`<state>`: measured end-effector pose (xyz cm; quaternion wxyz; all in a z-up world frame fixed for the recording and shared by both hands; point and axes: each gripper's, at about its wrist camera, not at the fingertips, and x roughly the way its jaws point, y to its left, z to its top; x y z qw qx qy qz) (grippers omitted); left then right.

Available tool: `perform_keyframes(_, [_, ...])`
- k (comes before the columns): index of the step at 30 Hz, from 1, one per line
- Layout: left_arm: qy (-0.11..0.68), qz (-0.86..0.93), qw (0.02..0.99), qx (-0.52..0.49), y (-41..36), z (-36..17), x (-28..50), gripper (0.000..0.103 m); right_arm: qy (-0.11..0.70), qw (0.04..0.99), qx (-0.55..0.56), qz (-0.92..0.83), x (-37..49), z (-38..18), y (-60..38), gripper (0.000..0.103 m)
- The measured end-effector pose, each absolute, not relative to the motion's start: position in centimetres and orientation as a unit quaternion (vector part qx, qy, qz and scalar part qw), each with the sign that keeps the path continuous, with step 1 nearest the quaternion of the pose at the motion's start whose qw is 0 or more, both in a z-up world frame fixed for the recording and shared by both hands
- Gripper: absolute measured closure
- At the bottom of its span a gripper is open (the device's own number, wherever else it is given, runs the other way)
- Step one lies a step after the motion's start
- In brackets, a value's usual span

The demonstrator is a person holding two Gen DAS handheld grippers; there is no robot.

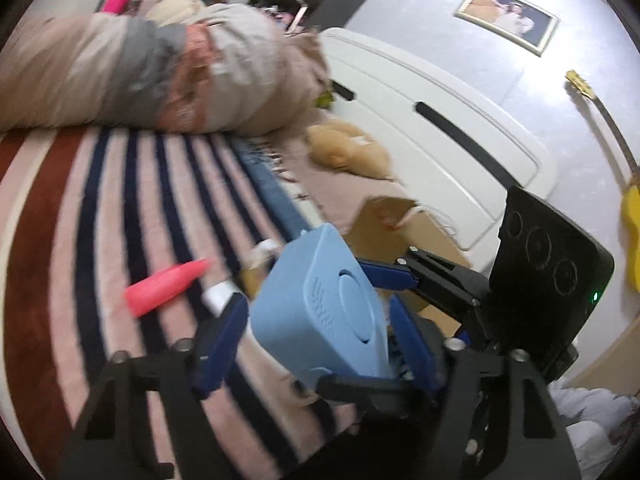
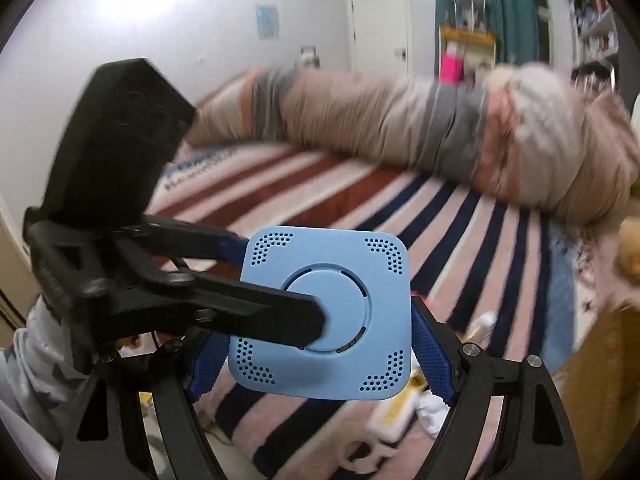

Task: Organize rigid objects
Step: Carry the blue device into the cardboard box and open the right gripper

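Blue box (image 2: 324, 316) is up off the striped rug (image 1: 100, 200), clamped edge to edge in my right gripper (image 2: 316, 354). My left gripper (image 1: 320, 320) pinches it across its flat faces, so both tongs grip the one box. I judge this a handover: keep one grip firm before easing the other, and hold the box level, clear of the pink cone (image 1: 164, 286).

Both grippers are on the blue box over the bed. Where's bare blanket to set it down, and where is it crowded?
Free: the striped blanket between the blue box and the rolled bedding, and its red-striped stretch beyond the pink cone. Crowded: the blanket edge beside the cardboard box, where white items lie beneath the right gripper.
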<state>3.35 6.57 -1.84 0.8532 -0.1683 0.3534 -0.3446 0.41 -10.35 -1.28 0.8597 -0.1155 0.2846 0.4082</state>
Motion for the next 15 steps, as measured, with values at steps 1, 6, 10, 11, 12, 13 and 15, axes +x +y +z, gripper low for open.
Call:
perform_keyframes(1, [0.349,-0.349,0.855,-0.158,5.4,-0.9,3.3,0.058,0.276,0.864,-0.114,0.406,0.1,-0.9,-10.8,0.024])
perform_keyframes(6, [0.315,-0.364,0.871,-0.103,-0.8,3.5,3.0,0.071,0.238,0.888,-0.094,0.382,-0.9,1.9,-16.4,0.024])
perform_keyframes(10, [0.307,-0.383,0.87,-0.046,-7.4,5.6,3.6,0.076,0.237,0.906,-0.06,0.347,-1.0,3.1,-22.2,0.024])
perform_keyframes(11, [0.31,-0.388,0.867,-0.036,-8.8,5.8,3.8,0.076,0.24,0.91,-0.053,0.335,-0.9,3.2,-23.7,0.024])
perform_keyframes(12, [0.313,-0.394,0.864,-0.027,-10.2,5.7,4.2,0.076,0.243,0.912,-0.048,0.328,-0.8,3.3,-24.8,0.024])
perform_keyframes(13, [0.318,-0.399,0.86,-0.02,-11.5,5.6,4.6,0.076,0.248,0.914,-0.04,0.319,-0.6,3.2,-26.1,0.024])
perform_keyframes(15, [0.336,-0.413,0.846,-0.009,-14.4,5.1,5.5,0.076,0.266,0.915,-0.026,0.302,-0.1,2.8,-28.7,0.024])
